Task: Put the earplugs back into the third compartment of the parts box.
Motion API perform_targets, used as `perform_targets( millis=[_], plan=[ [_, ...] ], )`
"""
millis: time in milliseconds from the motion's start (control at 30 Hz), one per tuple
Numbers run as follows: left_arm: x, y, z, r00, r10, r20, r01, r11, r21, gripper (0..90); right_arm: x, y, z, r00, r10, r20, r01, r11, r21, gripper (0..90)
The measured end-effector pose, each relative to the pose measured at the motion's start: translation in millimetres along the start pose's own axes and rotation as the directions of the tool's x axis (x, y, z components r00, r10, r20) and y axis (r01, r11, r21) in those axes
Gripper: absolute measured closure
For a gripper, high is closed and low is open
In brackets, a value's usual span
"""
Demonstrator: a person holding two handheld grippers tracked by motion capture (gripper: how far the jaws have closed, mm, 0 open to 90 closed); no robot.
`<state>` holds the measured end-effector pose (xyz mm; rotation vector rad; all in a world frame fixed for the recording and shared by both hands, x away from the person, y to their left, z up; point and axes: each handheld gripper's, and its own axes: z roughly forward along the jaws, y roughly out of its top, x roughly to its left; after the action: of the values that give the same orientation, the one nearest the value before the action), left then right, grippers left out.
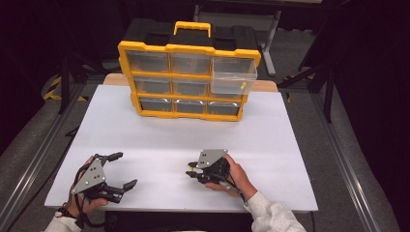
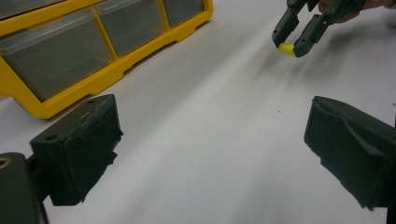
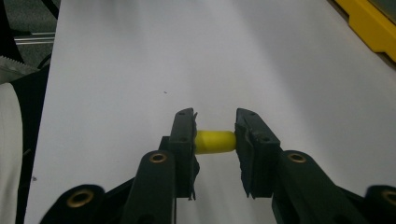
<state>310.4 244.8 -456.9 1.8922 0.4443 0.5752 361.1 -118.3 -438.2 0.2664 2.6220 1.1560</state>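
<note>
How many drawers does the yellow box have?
9, in three rows of three in the yellow box. Eight are pushed in; the top right drawer is pulled out, with a small yellow piece inside.

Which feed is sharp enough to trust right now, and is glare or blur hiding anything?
High view: soft and dim, dark surroundings, organizer drawer fronts hazy. Left gripper view: near jaws blurred at the edges, streaky sheen on the white table. Right gripper view: sharpest, the yellow piece between the right gripper jaws reads clearly; the far table washes out bright.
</note>
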Motion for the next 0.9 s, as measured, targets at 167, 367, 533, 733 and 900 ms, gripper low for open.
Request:
perform_targets(
  millis=[167, 367, 533, 733, 900],
  plan=[
    [0.0, -0.1, -0.1, 1.0000, -0.001, 0.001, 0.001, 1.0000, 0.000, 4.7, -1.1, 1.4, -8.3, 0.9998, -0.003, 0.020, 0.004, 1.000, -0.020, 69.7],
    [0.1, -0.1, -0.2, 1.0000, -0.002, 0.000, 0.002, 1.0000, -0.001, 4.8, -1.3, 3.7, -18.0, 0.9989, -0.005, 0.047, 0.007, 0.999, -0.042, 69.9],
    [-0.1, -0.3, -0.1, 1.0000, -0.002, -0.001, 0.002, 1.0000, -0.003, 4.8, -3.0, 5.0, -26.0, 0.9976, -0.008, 0.069, 0.012, 0.998, -0.063, 70.1],
    [-0.2, -0.3, -0.1, 1.0000, -0.001, -0.002, 0.001, 1.0000, -0.004, 4.8, -4.7, 7.0, -35.6, 0.9952, -0.016, 0.097, 0.024, 0.996, -0.083, 70.2],
    [-0.2, -0.4, -0.1, 1.0000, -0.002, -0.001, 0.002, 1.0000, -0.004, 4.8, -6.0, 9.0, -44.4, 0.9924, -0.012, 0.122, 0.025, 0.994, -0.106, 70.2]
  ],
)
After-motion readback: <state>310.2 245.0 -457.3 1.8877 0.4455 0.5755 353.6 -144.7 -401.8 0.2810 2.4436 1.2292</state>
